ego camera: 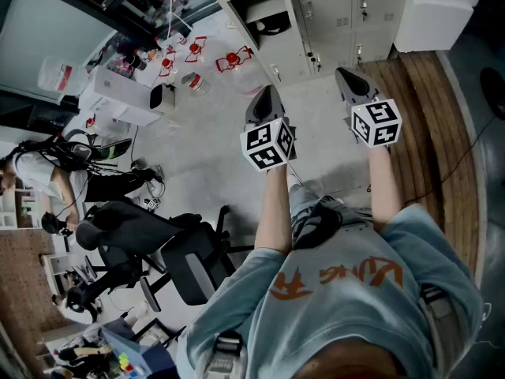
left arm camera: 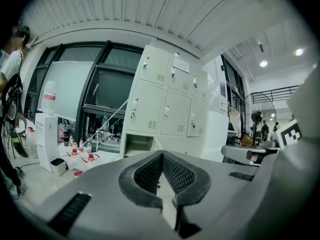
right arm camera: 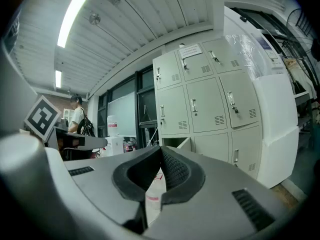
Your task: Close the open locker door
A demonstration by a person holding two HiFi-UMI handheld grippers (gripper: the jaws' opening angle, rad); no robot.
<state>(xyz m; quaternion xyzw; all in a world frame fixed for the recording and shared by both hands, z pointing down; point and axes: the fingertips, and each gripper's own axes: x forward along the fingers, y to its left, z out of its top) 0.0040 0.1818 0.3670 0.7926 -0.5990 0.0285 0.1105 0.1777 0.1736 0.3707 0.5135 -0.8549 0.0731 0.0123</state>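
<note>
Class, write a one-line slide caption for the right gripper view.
Shut grey right gripper faces a pale grey metal locker bank, its bottom-left door ajar.

Nine locker compartments (right arm camera: 207, 106) (one open), two tools (ego camera: 267, 95) (ego camera: 346, 76), one office chair (ego camera: 189, 263).

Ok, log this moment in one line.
left tongs: shut, empty | right tongs: shut, empty | locker door: open, bottom-left compartment, untouched | position: both tongs short of lockers
</note>
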